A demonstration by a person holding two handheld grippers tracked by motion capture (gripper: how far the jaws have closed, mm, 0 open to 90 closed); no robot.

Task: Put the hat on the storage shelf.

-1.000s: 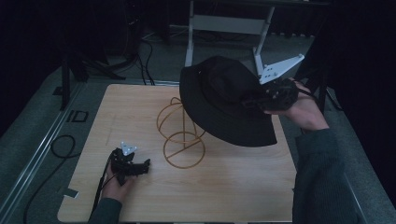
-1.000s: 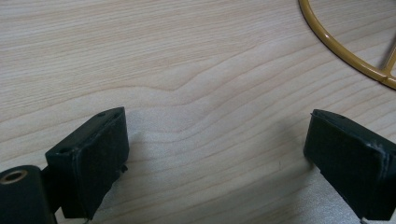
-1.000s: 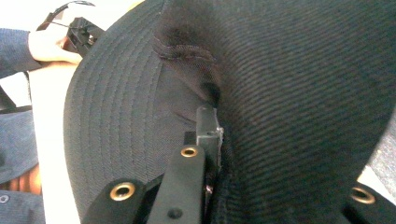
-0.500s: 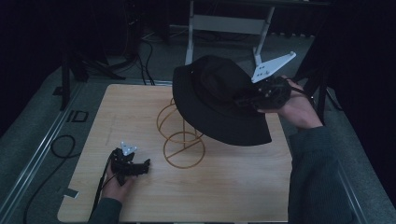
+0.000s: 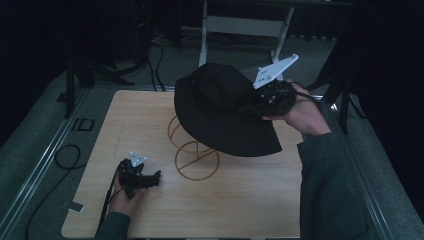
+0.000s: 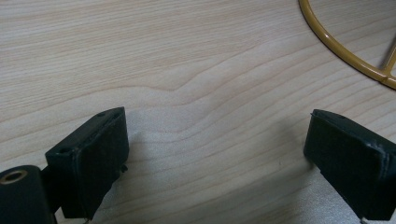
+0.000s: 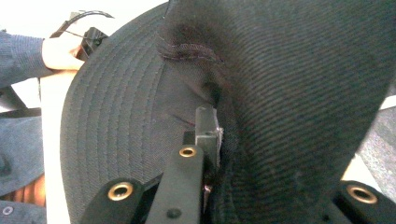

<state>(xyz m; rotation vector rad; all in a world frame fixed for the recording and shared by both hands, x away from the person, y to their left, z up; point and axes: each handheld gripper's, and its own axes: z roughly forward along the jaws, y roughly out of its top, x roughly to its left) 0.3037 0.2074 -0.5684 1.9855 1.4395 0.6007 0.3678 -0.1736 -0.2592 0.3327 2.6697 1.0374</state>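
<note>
A black wide-brimmed hat (image 5: 220,112) hangs in the air over a gold wire stand (image 5: 192,150) that stands mid-table. My right gripper (image 5: 252,107) is shut on the hat's crown near the brim, held by a hand at the right. In the right gripper view the hat's fabric (image 7: 261,93) bunches between the jaws, right gripper (image 7: 215,154). My left gripper (image 5: 152,178) rests low on the wooden table (image 5: 150,120) at the front left, open, left gripper (image 6: 215,144) with bare wood between its pads. The stand's base ring (image 6: 341,46) curves at that view's upper right.
A white metal frame (image 5: 245,25) stands beyond the table's far edge. Cables (image 5: 65,155) lie on the grey floor at the left. The person's right sleeve (image 5: 335,195) covers the table's right front corner.
My right gripper has carried the hat up and to the left, closer over the wire stand. The left gripper has stayed put.
</note>
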